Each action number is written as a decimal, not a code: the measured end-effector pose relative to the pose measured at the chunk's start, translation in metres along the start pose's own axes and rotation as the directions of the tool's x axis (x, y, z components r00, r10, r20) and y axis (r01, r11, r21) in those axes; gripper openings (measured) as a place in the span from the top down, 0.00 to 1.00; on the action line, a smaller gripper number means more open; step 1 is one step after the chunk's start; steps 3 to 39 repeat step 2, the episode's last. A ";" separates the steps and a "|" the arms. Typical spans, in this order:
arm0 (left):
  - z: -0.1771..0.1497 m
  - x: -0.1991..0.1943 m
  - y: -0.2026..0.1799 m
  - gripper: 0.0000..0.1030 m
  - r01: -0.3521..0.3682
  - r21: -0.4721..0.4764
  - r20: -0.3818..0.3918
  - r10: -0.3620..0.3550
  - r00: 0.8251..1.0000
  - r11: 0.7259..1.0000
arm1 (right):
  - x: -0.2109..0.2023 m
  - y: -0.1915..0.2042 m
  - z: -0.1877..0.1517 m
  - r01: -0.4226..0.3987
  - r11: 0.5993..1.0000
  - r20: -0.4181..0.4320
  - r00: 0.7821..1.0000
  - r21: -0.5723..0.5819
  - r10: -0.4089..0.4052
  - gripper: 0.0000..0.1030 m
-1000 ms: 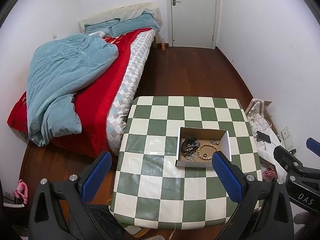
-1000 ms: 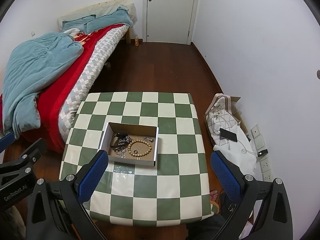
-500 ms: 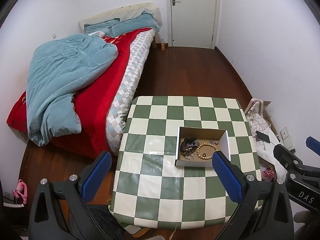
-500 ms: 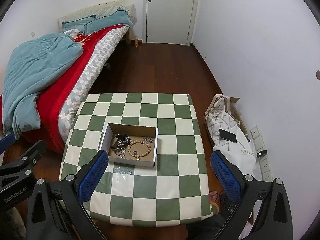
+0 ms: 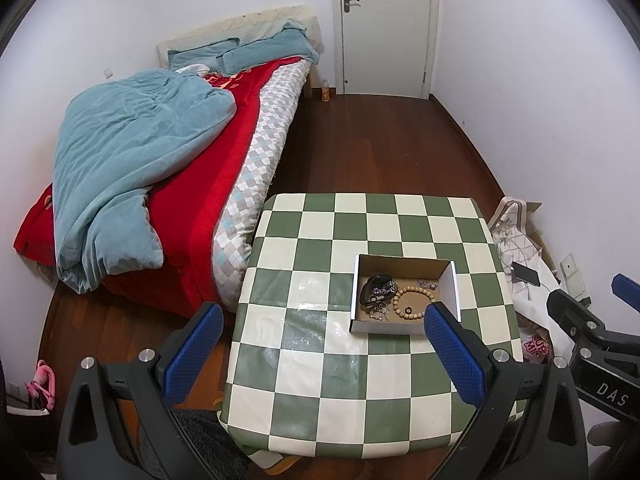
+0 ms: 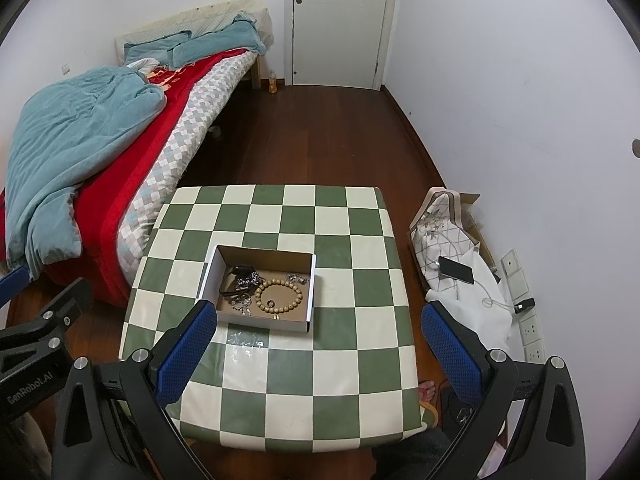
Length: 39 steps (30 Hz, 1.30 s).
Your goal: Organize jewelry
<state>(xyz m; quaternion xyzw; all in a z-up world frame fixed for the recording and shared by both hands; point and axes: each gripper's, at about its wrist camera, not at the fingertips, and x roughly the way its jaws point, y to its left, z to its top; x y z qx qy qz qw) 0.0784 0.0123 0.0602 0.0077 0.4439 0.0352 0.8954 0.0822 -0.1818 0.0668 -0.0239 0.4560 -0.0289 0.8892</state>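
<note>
Two blue-padded grippers, left (image 5: 320,344) and right (image 6: 320,340), hang with jaws spread wide and empty above a green-and-cream checkered desk (image 6: 336,376). On it sits a shallow white cardboard box (image 6: 262,322) holding a tan wooden bead bracelet (image 6: 279,296), a dark strap and tangled silver chains (image 6: 245,281). A bed with a teal quilt (image 5: 132,168) stands alongside.

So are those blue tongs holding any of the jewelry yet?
No. The left tongs and right tongs are both open and empty; the bead bracelet lies in the cardboard box.
</note>
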 end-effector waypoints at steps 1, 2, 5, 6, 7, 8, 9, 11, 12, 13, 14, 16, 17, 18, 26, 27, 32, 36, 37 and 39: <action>0.001 -0.001 0.000 0.00 0.000 -0.005 0.003 0.000 1.000 1.000 | 0.001 0.000 -0.002 0.000 1.000 0.000 1.000 -0.001 0.000 0.00; 0.002 -0.002 -0.002 0.00 0.002 -0.008 0.003 -0.002 1.000 1.000 | 0.000 0.000 -0.003 -0.001 1.000 0.000 1.000 -0.001 0.001 0.00; 0.002 -0.002 -0.002 0.00 0.002 -0.008 0.003 -0.002 1.000 1.000 | 0.000 0.000 -0.003 -0.001 1.000 0.000 1.000 -0.001 0.001 0.00; 0.002 -0.002 -0.002 0.00 0.002 -0.008 0.003 -0.002 1.000 1.000 | 0.000 0.000 -0.003 -0.001 1.000 0.000 1.000 -0.001 0.001 0.00; 0.002 -0.002 -0.002 0.00 0.002 -0.008 0.003 -0.002 1.000 1.000 | 0.000 0.000 -0.003 -0.001 1.000 0.000 1.000 -0.001 0.001 0.00; 0.002 -0.002 -0.002 0.00 0.002 -0.008 0.003 -0.002 1.000 1.000 | 0.000 0.000 -0.003 -0.001 1.000 0.000 1.000 -0.001 0.001 0.00; 0.002 -0.002 -0.002 0.00 0.002 -0.008 0.003 -0.002 1.000 1.000 | 0.000 0.000 -0.003 -0.001 1.000 0.000 1.000 -0.001 0.001 0.00; 0.002 -0.002 -0.002 0.00 0.002 -0.008 0.003 -0.002 1.000 1.000 | 0.000 0.000 -0.003 -0.001 1.000 0.000 1.000 -0.001 0.001 0.00; 0.002 -0.002 -0.002 0.00 0.002 -0.008 0.003 -0.002 1.000 1.000 | 0.000 0.000 -0.003 -0.001 1.000 0.000 1.000 -0.001 0.001 0.00; 0.002 -0.002 -0.002 0.00 0.002 -0.008 0.003 -0.002 1.000 1.000 | 0.000 0.000 -0.003 -0.001 1.000 0.000 1.000 -0.001 0.001 0.00; 0.002 -0.002 -0.002 0.00 0.002 -0.008 0.003 -0.002 1.000 1.000 | 0.000 0.000 -0.003 -0.001 1.000 0.000 1.000 -0.001 0.001 0.00; 0.002 -0.002 -0.002 0.00 0.002 -0.008 0.003 -0.002 1.000 1.000 | 0.000 0.000 -0.003 -0.001 1.000 0.000 1.000 -0.001 0.001 0.00; 0.002 -0.002 -0.002 0.00 0.002 -0.008 0.003 -0.002 1.000 1.000 | 0.000 0.000 -0.003 -0.001 1.000 0.000 1.000 -0.001 0.001 0.00; 0.002 -0.002 -0.002 0.00 0.002 -0.008 0.003 -0.002 1.000 1.000 | 0.000 0.000 -0.003 -0.001 1.000 0.000 1.000 -0.001 0.001 0.00; 0.002 -0.002 -0.002 0.00 0.002 -0.008 0.003 -0.002 1.000 1.000 | 0.000 0.000 -0.003 -0.001 1.000 0.000 1.000 -0.001 0.001 0.00; 0.002 -0.002 -0.002 0.00 0.002 -0.008 0.003 -0.002 1.000 1.000 | 0.000 0.000 -0.003 -0.001 1.000 0.000 1.000 -0.001 0.001 0.00; 0.002 -0.002 -0.002 0.00 0.002 -0.008 0.003 -0.002 1.000 1.000 | 0.000 0.000 -0.003 -0.001 1.000 0.000 1.000 -0.001 0.001 0.00; 0.002 -0.002 -0.002 0.00 0.002 -0.008 0.003 -0.002 1.000 1.000 | 0.000 0.000 -0.003 -0.001 1.000 0.000 1.000 -0.001 0.001 0.00; 0.002 -0.002 -0.002 0.00 0.002 -0.008 0.003 -0.002 1.000 1.000 | 0.000 0.000 -0.003 -0.001 1.000 0.000 1.000 -0.001 0.001 0.00; 0.002 -0.002 -0.002 0.00 0.002 -0.008 0.003 -0.002 1.000 1.000 | 0.000 0.000 -0.003 -0.001 1.000 0.000 1.000 -0.001 0.001 0.00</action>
